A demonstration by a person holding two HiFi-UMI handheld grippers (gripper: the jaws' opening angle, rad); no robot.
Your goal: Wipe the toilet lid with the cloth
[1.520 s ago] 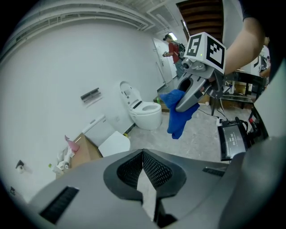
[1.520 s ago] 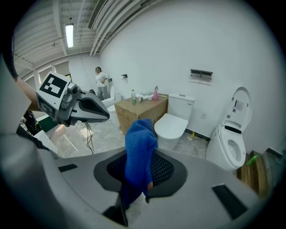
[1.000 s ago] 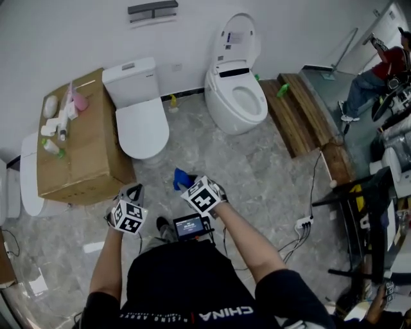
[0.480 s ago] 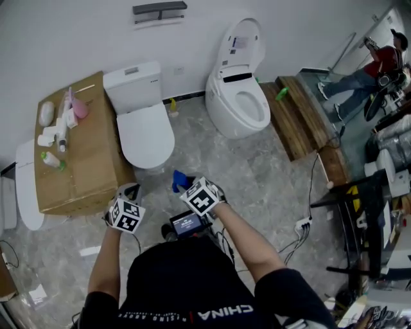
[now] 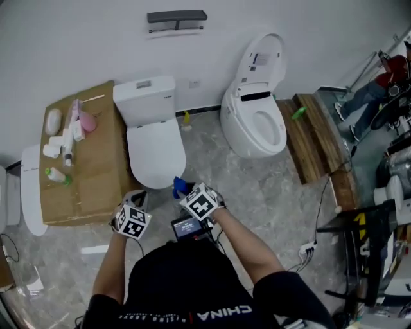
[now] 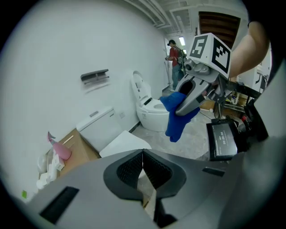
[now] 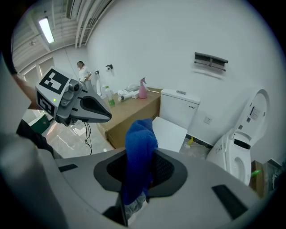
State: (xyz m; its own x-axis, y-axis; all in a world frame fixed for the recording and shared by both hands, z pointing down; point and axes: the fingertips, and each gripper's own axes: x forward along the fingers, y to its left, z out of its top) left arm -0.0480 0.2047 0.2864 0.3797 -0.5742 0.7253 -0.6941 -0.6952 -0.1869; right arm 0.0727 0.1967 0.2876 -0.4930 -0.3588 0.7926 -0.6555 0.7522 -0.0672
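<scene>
The right gripper [image 5: 186, 191] has its jaws clamped on the blue cloth [image 7: 139, 147]. The cloth stands up out of the pads as a bunched, fuzzy wad, and a loose end droops below them. The left gripper [image 5: 135, 198] has its jaws pressed together with nothing between them. Both grippers are held in front of the person's chest, side by side and a little apart, tips angled down and forward.

From above, the cloth sits just beside the front edge of the toilet lid [image 5: 156, 146], toward its right side. I cannot tell whether it touches. The lid is down, white, smooth and bare, with the tank [image 5: 144, 99] behind it against the wall.

A cardboard box [image 5: 90, 173] stands close along the lid's left side, with bottles and a pink sprayer on top. On the right, open marbled floor [image 5: 212, 160] separates this toilet from a second toilet [image 5: 257, 122] with its lid raised. Wooden planks [image 5: 314, 138] lie beyond it. A dark rack [image 5: 176, 17] hangs on the wall above the tank.
</scene>
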